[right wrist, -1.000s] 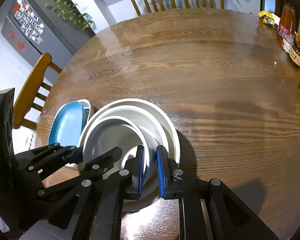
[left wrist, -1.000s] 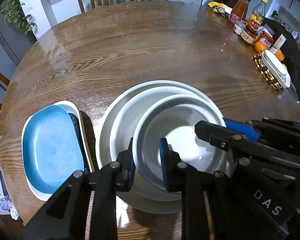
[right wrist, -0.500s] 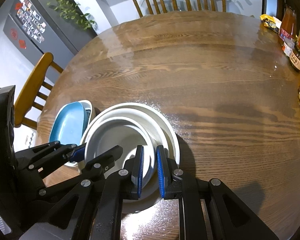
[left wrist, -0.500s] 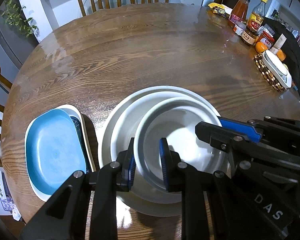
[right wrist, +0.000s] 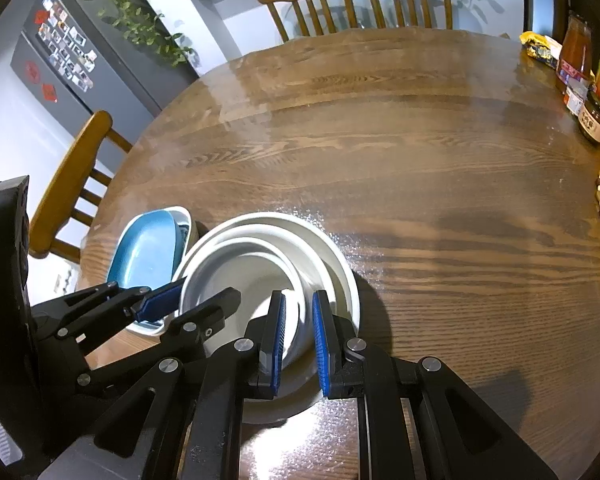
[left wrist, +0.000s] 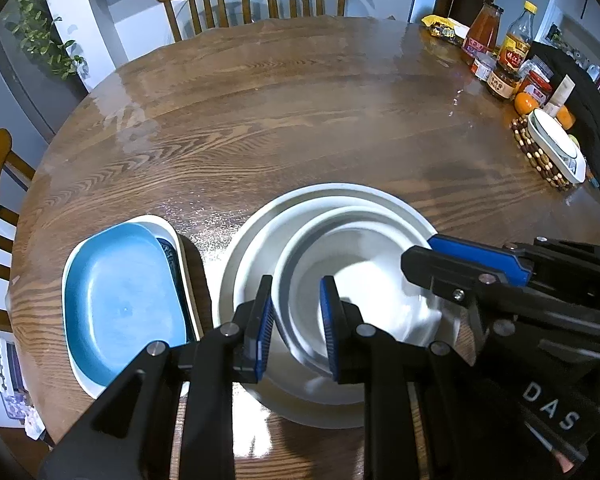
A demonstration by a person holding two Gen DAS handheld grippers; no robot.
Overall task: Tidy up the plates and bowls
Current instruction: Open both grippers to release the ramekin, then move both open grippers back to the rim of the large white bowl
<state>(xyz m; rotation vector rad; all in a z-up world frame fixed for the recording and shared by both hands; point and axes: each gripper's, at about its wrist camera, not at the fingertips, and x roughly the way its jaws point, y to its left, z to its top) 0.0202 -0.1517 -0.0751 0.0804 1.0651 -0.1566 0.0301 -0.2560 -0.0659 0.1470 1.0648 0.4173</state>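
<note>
Three white dishes are nested near the front of the round wooden table (left wrist: 300, 120): a large white plate (left wrist: 340, 192) (right wrist: 334, 248), a middle bowl, and an inner white bowl (left wrist: 360, 280) (right wrist: 240, 268). My left gripper (left wrist: 296, 328) is shut on the inner bowl's left rim. My right gripper (right wrist: 299, 338) is shut on its right rim; one blue pad of its fingers (left wrist: 476, 256) shows in the left wrist view. To the left of the stack a blue plate (left wrist: 120, 292) (right wrist: 148, 252) lies in a white oblong dish (left wrist: 168, 224).
Bottles and jars (left wrist: 500, 52), oranges (left wrist: 526, 102) and a white dish on a beaded trivet (left wrist: 556, 148) crowd the table's right edge. Wooden chairs (left wrist: 204, 0) stand at the far side and one chair (right wrist: 68, 172) at the left.
Both grips on the inner bowl are unchanged. The dishes sit slightly lower in both views; nothing else differs.
</note>
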